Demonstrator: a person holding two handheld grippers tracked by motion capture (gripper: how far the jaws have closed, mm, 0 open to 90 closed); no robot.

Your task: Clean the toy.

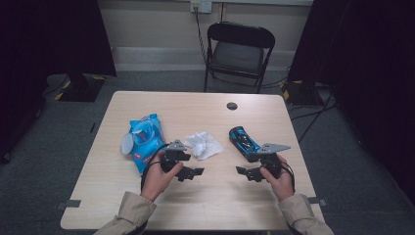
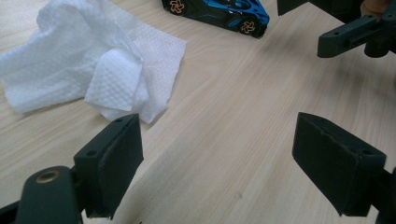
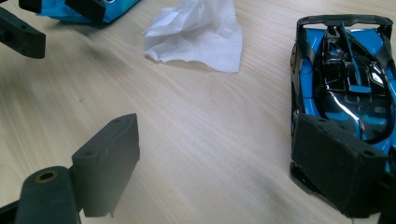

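Two hand-held grippers poised above a wooden table (image 1: 215, 196). The left gripper (image 1: 188, 172) hangs released, jaws wide with only bare tabletop between them, just short of the crumpled white tissue (image 1: 204, 144) lying mid-table. The right gripper (image 1: 248, 172) is likewise spread and grasps nothing; one jaw overlaps the near end of the blue toy car (image 1: 243, 143), which rests toward the table's right edge. The blue wipes packet (image 1: 144, 142) lies toward the left edge, beside the left hand (image 1: 157, 180). Both tools face inward over the near edge, likely so that tissue and car can be taken together for wiping.
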